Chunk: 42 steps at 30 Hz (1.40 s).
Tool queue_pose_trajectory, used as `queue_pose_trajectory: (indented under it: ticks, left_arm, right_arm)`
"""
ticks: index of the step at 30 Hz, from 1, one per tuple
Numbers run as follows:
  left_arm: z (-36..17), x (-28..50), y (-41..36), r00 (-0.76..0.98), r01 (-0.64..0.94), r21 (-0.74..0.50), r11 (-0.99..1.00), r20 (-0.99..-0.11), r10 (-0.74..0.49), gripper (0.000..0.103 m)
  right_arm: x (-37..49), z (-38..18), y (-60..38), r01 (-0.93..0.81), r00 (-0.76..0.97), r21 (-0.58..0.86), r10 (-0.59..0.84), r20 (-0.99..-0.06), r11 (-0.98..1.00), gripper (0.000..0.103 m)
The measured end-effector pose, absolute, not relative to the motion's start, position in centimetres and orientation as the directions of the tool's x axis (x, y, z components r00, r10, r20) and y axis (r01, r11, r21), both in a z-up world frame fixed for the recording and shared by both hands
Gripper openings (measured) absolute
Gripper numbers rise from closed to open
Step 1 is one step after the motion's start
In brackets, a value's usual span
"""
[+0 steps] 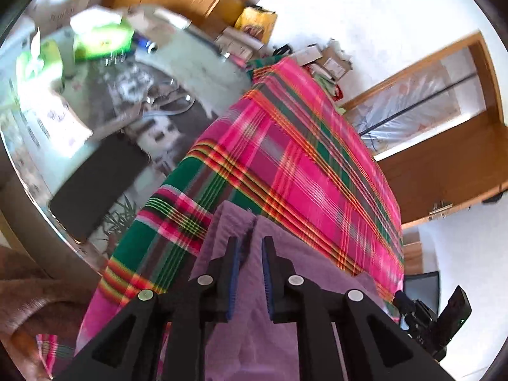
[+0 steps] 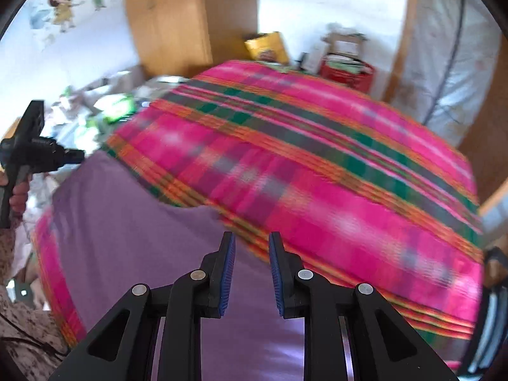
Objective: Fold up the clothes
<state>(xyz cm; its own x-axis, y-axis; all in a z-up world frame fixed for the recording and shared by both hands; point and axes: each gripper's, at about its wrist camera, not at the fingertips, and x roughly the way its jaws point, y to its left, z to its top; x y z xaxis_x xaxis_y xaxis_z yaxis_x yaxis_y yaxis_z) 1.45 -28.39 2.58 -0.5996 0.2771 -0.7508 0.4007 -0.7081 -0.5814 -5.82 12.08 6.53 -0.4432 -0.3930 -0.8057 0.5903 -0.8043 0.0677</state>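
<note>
While purple garment (image 1: 247, 333) lies on plaid cloth (image 1: 301, 165), left gripper (image 1: 250, 273) jaws apart astride raised fold; right gripper (image 2: 252, 273) apart, seemingly empty, view blurred. Risk: pinch grabs plaid too.

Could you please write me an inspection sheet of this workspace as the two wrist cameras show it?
Surface: pink, green and orange plaid cloth covers the work surface.
Job's things: purple garment lies on the plaid cloth, near edge.
Clutter: glass-topped table to the left carries a green tissue pack, boxes and a black phone; red basket and yellow bag beyond the cloth.
Grippers: left gripper open, purple fabric between its jaws; right gripper open above the garment.
Cables: nothing seen clearly.
Surroundings: wooden door, white wall with cartoon stickers; both views blurred.
</note>
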Motion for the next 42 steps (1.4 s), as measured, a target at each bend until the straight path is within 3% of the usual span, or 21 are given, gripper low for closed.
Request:
queue_pose_trajectory:
  ticks: [6, 16, 19, 25, 28, 35, 42]
  left_arm:
    - [0.9, 1.5, -25.2, -0.507, 0.328, -0.604, -0.727, -0.762, 0.404, 0.014]
    - [-1.5, 3.6, -25.2, -0.424, 0.384, -0.612, -0.692, -0.782, 0.456, 0.014]
    - [-2.0, 4.1, -25.5, -0.419, 0.399, -0.624, -0.671, -0.776, 0.472, 0.012]
    - [0.5, 3.8, -24.6, -0.413, 0.377, -0.525, -0.763, -0.833, 0.369, 0.011]
    - [2.6, 3.5, -24.2, -0.486, 0.333, -0.529, -0.781, -0.806, 0.339, 0.012]
    - [2.8, 0.0, -21.0, -0.478, 0.223, -0.566, -0.794, -0.773, 0.416, 0.013]
    - [-0.3, -1.9, -20.8, -0.423, 0.279, -0.561, -0.780, -0.801, 0.424, 0.013]
  right_arm:
    - [-1.7, 4.3, 10.0, 0.697, -0.342, 0.101, -0.453, -0.823, -0.710, 0.023]
    - [4.3, 1.1, 6.9, 0.826, -0.174, 0.162, -0.518, -0.838, -0.540, 0.027]
    - [2.8, 2.1, 7.7, 0.807, -0.199, 0.166, -0.525, -0.827, -0.567, 0.042]
    - [-0.2, 4.1, 9.4, 0.765, -0.249, 0.176, -0.537, -0.806, -0.619, 0.042]
    - [-1.7, 5.1, 10.3, 0.743, -0.274, 0.181, -0.540, -0.795, -0.644, 0.042]
    - [-7.2, 7.2, 13.0, 0.640, -0.345, 0.223, -0.534, -0.772, -0.735, 0.042]
    - [-13.6, 4.6, 12.4, 0.622, -0.130, 0.426, -0.624, -0.771, -0.656, 0.038]
